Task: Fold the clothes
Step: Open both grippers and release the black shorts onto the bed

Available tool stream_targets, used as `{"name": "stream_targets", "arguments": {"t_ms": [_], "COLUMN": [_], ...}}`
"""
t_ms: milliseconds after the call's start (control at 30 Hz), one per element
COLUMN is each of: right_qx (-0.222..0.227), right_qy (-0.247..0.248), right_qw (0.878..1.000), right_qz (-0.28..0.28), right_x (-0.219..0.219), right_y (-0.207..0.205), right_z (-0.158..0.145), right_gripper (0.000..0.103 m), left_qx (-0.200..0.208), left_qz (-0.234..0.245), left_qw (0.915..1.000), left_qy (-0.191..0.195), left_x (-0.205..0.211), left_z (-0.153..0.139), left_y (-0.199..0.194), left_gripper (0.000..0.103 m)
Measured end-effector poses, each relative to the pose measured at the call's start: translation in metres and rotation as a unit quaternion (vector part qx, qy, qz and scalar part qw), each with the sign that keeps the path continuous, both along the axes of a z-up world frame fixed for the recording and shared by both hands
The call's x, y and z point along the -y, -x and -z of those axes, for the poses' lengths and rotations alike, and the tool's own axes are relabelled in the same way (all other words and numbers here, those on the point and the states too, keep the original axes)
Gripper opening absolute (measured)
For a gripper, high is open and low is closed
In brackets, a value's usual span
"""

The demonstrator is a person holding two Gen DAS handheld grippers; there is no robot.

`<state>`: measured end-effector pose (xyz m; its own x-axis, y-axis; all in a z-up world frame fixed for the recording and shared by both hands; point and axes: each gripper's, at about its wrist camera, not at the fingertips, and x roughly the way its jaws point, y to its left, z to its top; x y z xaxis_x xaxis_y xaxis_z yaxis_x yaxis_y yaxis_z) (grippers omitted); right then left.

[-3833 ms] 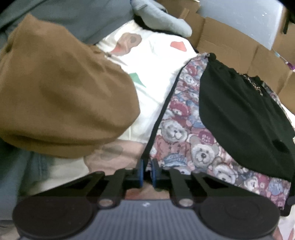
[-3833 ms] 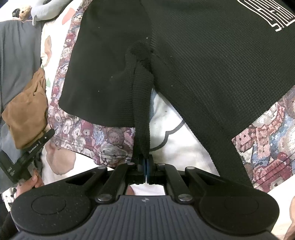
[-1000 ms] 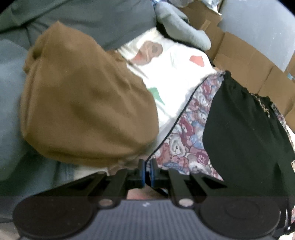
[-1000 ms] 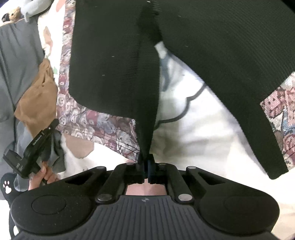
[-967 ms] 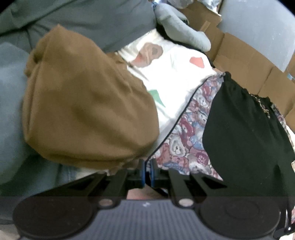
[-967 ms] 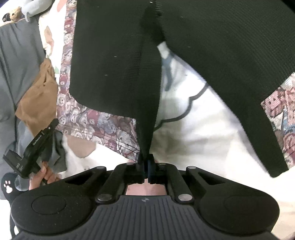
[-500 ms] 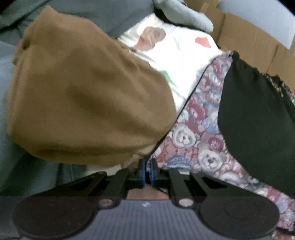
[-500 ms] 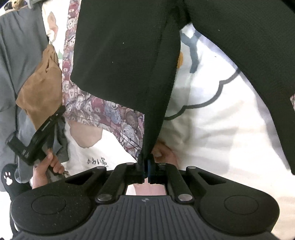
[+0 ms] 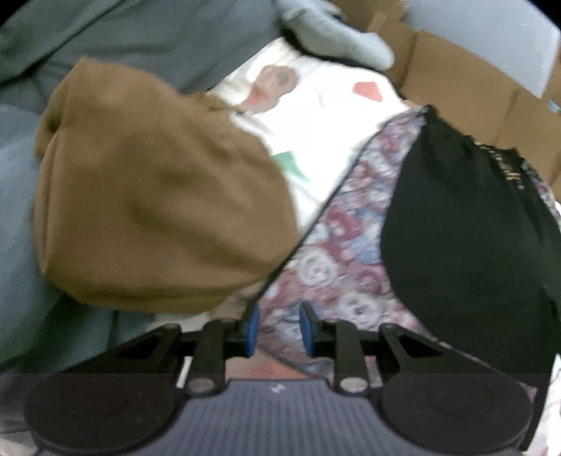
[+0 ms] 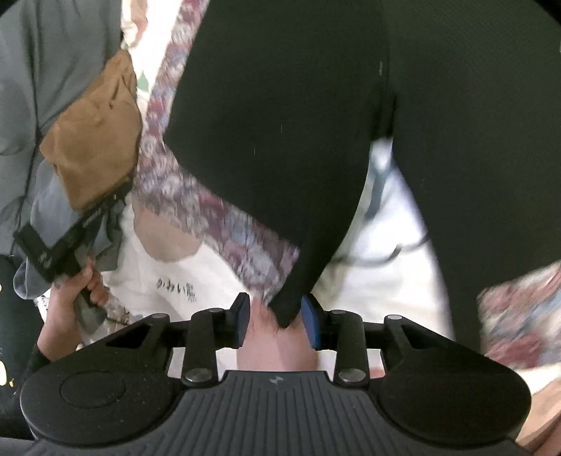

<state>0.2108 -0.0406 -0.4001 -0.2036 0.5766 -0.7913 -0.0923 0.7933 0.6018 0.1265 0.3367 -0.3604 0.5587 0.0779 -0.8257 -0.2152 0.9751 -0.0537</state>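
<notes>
The left hand-held gripper (image 9: 277,328) is opening its jaws. Its blue pads (image 9: 251,328) are standing apart, and the edge of the teddy-bear cloth (image 9: 336,259) is lying in the gap between them, but the pads are not pressing on it. The cloth is thick and woven, with little bears in red, blue and cream, and it has a thin dark border.

The right hand-held gripper (image 10: 277,322) is opening its jaws too. The pointed tip of the black shirt (image 10: 298,122) is hanging down between its pads. The tip is sitting near the right pad, and I cannot tell if it is touching it. The pads are not squeezing it.

The black shirt is made of a bumpy knit. It is lying spread over the teddy-bear cloth, and its narrow sleeve is running down in a long strip to the right hand-held gripper.

Under both is a smooth white sheet (image 10: 385,280) with cartoon drawings on it. A soft brown cloth (image 9: 157,210) is sitting in a round, puffy lump on the left, touching the border of the teddy-bear cloth. Grey fabric (image 9: 122,31) is lying behind it in loose folds. Flat brown cardboard (image 9: 455,70) is standing at the far side.

In the right wrist view, a hand (image 10: 70,301) is holding the left hand-held gripper by its black handle.
</notes>
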Motion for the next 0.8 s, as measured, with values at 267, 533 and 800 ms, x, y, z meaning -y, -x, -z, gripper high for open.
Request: {"name": "stream_targets", "arguments": {"t_ms": [267, 533, 800], "right_qx": [0.087, 0.179, 0.230], "right_qy": [0.049, 0.103, 0.130], "right_qw": [0.995, 0.978, 0.964], "right_qz": [0.010, -0.006, 0.015], "right_x": [0.016, 0.052, 0.116], "right_y": [-0.037, -0.055, -0.090], "right_z": [-0.027, -0.050, -0.052], "right_gripper": [0.034, 0.034, 0.034], "left_qx": [0.034, 0.047, 0.045], "left_qz": [0.021, 0.063, 0.091], "left_qw": [0.9989, 0.9965, 0.9947], "left_qy": [0.025, 0.028, 0.018], "left_x": [0.021, 0.047, 0.069], "left_z": [-0.013, -0.021, 0.004], "left_y": [-0.029, -0.075, -0.117], "left_gripper": [0.027, 0.027, 0.025]}}
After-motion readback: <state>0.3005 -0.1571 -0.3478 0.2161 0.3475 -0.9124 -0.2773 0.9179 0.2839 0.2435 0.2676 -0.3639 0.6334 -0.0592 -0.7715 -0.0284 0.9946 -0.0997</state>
